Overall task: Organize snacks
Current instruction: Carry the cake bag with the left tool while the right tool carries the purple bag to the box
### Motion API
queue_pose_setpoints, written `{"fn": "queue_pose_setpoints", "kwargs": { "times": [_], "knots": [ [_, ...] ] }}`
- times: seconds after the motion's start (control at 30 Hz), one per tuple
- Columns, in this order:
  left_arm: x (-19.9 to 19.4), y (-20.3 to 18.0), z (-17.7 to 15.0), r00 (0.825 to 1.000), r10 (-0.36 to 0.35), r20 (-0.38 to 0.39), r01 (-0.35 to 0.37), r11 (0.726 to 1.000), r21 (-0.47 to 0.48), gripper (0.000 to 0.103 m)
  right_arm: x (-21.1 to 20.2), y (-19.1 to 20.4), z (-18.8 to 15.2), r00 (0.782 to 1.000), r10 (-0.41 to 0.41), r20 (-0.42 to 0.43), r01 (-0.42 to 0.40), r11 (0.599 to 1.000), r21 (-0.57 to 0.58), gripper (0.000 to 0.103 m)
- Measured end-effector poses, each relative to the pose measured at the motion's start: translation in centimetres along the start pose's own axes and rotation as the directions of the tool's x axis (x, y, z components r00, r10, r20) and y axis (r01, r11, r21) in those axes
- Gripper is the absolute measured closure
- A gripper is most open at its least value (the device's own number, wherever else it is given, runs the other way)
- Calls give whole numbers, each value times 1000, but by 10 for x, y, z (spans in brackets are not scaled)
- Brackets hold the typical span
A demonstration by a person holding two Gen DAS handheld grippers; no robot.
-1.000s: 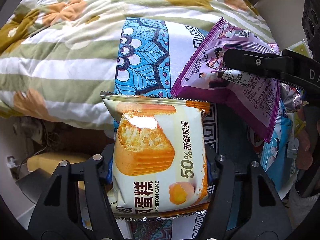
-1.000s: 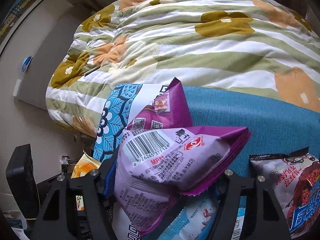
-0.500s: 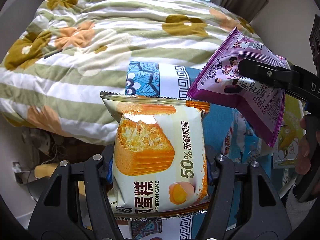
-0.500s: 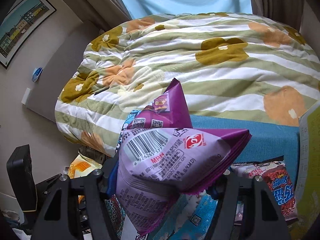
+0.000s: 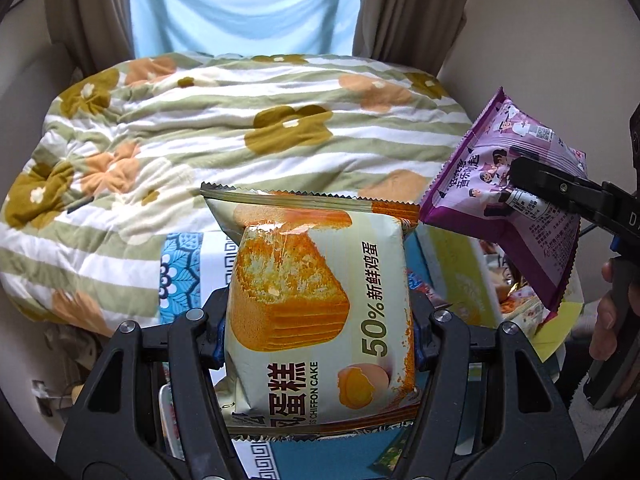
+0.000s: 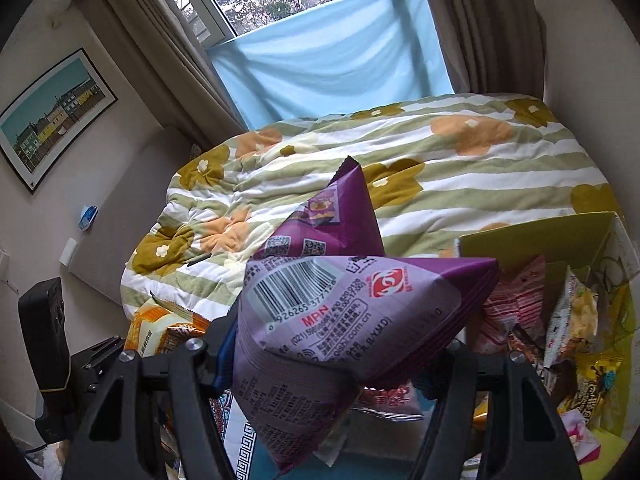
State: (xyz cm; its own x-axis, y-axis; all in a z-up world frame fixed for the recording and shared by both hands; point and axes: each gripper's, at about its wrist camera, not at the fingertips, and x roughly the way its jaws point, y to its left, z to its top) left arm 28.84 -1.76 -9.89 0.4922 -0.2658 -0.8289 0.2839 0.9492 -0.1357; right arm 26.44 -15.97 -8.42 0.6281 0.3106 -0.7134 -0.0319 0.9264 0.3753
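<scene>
My left gripper (image 5: 318,332) is shut on a cream and orange chiffon cake packet (image 5: 320,292), held up in the air; the packet also shows at the left of the right wrist view (image 6: 164,330). My right gripper (image 6: 332,356) is shut on a purple snack packet (image 6: 344,320), which also shows at the right of the left wrist view (image 5: 516,200) with a black finger (image 5: 560,192) across it. A yellow-green open box (image 6: 540,240) with several snack packets inside sits at the right, below the purple packet.
A bed with a green-striped flowered quilt (image 5: 224,136) lies ahead. A blue patterned cloth (image 5: 180,276) covers the surface below the grippers. Curtains and a window (image 6: 304,40) are behind the bed. A framed picture (image 6: 52,116) hangs on the left wall.
Both grippers have risen and tilted up with their packets held; the window and curtains have come into view. The yellow-green box with snacks now shows at the right.
</scene>
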Motion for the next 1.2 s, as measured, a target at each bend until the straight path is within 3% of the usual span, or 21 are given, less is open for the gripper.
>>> {"fn": "queue_pose_setpoints", "kwargs": {
  "times": [0.1, 0.3, 0.57, 0.67, 0.73, 0.77, 0.8, 1.0, 1.2],
  "knots": [
    [6, -47, 10, 999, -46, 12, 46, 999, 0, 43, -37, -38, 4, 999, -30, 34, 29, 999, 13, 40],
    [40, -148, 16, 998, -63, -5, 63, 997, 48, 43, -84, -118, 5, 994, -89, 68, 87, 996, 21, 40],
    [108, -236, 26, 998, -33, -60, 38, 996, 83, 43, -94, -196, 3, 991, -125, 37, 124, 992, 28, 40],
    [131, -248, 31, 995, -25, -93, 33, 996, 84, 38, -91, -216, 0, 991, -135, 16, 134, 990, 30, 40],
    [138, -252, 32, 995, 4, -99, 6, 996, 92, 22, -88, -228, -1, 989, -145, 2, 145, 989, 39, 40],
    [140, -251, 31, 995, 12, -97, -3, 995, 97, 7, -88, -233, -3, 989, -148, -4, 148, 988, 45, 40],
    [138, -250, 29, 996, 13, -88, -4, 995, 101, 1, -87, -239, -3, 989, -151, -8, 151, 987, 53, 40],
    [122, -236, 18, 995, -27, -101, 37, 995, 93, 1, -88, -253, -7, 987, -158, -20, 160, 982, 97, 40],
    [104, -218, 6, 993, -48, -105, 55, 997, 63, 1, -79, -239, 3, 992, -125, -23, 127, 986, 110, 40]
  ]
}}
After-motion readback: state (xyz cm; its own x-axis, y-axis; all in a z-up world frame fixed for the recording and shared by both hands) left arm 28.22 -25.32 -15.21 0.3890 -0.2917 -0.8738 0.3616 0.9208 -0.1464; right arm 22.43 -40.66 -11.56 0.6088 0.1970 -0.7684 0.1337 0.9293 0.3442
